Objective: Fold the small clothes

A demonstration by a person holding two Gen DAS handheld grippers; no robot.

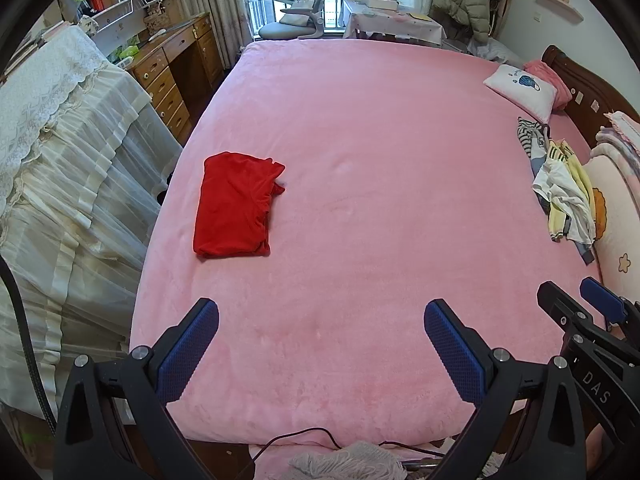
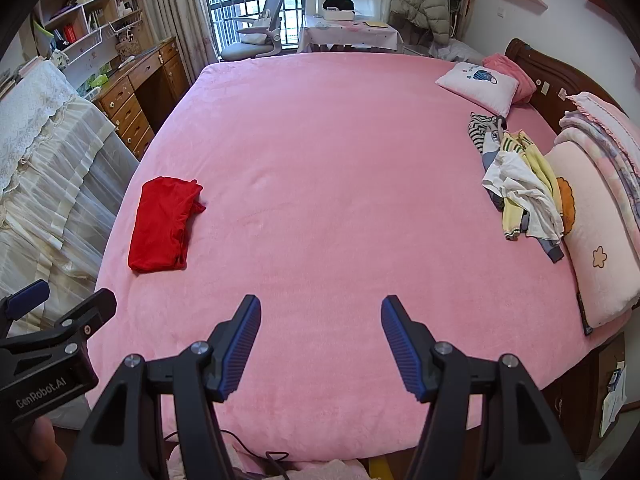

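A folded red garment [image 1: 236, 205] [image 2: 164, 224] lies on the pink bed [image 1: 360, 160] [image 2: 328, 160] near its left edge. A loose heap of small clothes [image 1: 560, 184] [image 2: 520, 192], striped, white and yellow, lies at the right by the pillows. My left gripper [image 1: 322, 308] hangs open above the bed's near edge, with nothing between its blue pads. My right gripper [image 2: 320, 306] is open too, over the near middle of the bed, with nothing in it. Each gripper shows at the side of the other's view: the right gripper [image 1: 572, 292] and the left gripper [image 2: 72, 292].
A white cushion [image 1: 522, 90] [image 2: 480, 86] and big pink pillows [image 2: 592, 248] line the headboard at the right. A lace-covered piece of furniture [image 1: 60, 160] stands left of the bed. A desk [image 1: 172, 68], an office chair [image 1: 300, 16] and a small table [image 1: 392, 20] stand beyond. Cables [image 1: 304, 436] trail below the near edge.
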